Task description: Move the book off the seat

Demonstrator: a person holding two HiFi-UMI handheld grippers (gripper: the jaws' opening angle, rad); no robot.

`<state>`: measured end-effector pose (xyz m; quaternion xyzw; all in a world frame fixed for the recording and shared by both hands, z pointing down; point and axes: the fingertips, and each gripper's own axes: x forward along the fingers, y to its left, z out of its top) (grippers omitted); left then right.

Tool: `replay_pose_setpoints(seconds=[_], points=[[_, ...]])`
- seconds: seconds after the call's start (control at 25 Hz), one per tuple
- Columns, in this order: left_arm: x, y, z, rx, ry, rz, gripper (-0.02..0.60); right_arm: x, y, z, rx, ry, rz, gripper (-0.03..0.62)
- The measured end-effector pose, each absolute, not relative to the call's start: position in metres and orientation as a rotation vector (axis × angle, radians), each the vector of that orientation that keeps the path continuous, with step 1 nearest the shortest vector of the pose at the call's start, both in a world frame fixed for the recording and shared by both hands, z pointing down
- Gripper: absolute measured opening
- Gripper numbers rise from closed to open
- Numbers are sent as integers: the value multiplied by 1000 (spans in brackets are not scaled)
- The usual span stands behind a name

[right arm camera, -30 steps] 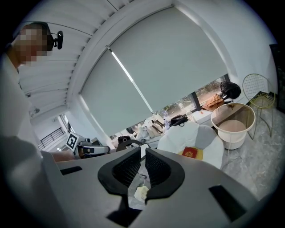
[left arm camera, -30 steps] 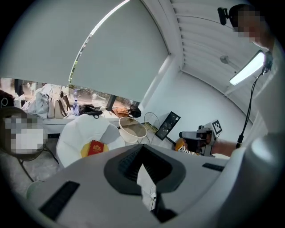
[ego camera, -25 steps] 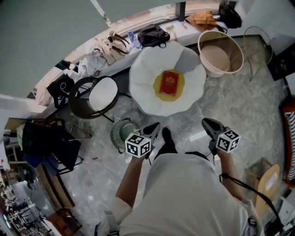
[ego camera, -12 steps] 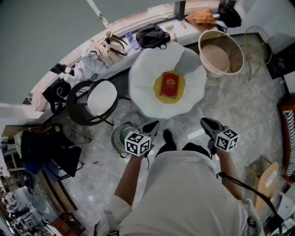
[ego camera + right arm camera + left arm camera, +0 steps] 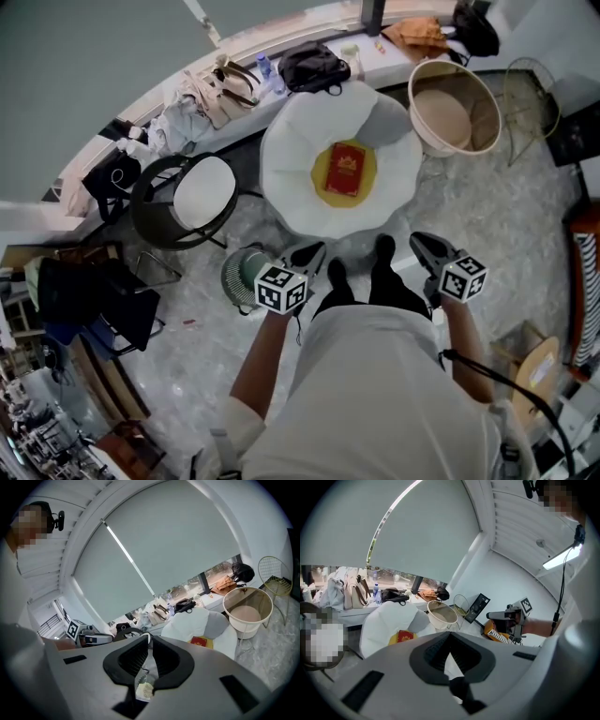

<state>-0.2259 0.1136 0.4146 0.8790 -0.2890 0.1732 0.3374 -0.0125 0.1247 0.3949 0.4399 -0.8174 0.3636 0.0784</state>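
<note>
Red book (image 5: 344,171) on yellow cushion (image 5: 320,174), white seat (image 5: 298,141)

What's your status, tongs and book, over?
Left tongs shut, empty. Right tongs shut, empty. Red book flat on yellow cushion, white chair, untouched. Nothing on top.

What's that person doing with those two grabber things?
A person stands in front of a white chair, holding a gripper in each hand. The left gripper and right gripper are both shut and empty, short of the chair. A red book lies on the chair's yellow cushion, untouched. It looks like they are about to go for the book.
</note>
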Motion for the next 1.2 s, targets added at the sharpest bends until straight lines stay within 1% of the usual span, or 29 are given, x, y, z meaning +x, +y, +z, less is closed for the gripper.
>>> replay_pose_setpoints(seconds=[0.24,0.6,0.8,1.2], points=[[-200,93,425,2253,-814,441,2,14,83,407,1234,-2457,1093,51],[-155,48,437,2176,-982,373,2,40,25,434,971,-2476,1119,51],[-133,30,460,2127,-1041,365,2,56,-1,462,851,-2464,1130,51],[-109,-9,519,2056,-1088,413,2,76,-47,526,762,-2406,1195,51]])
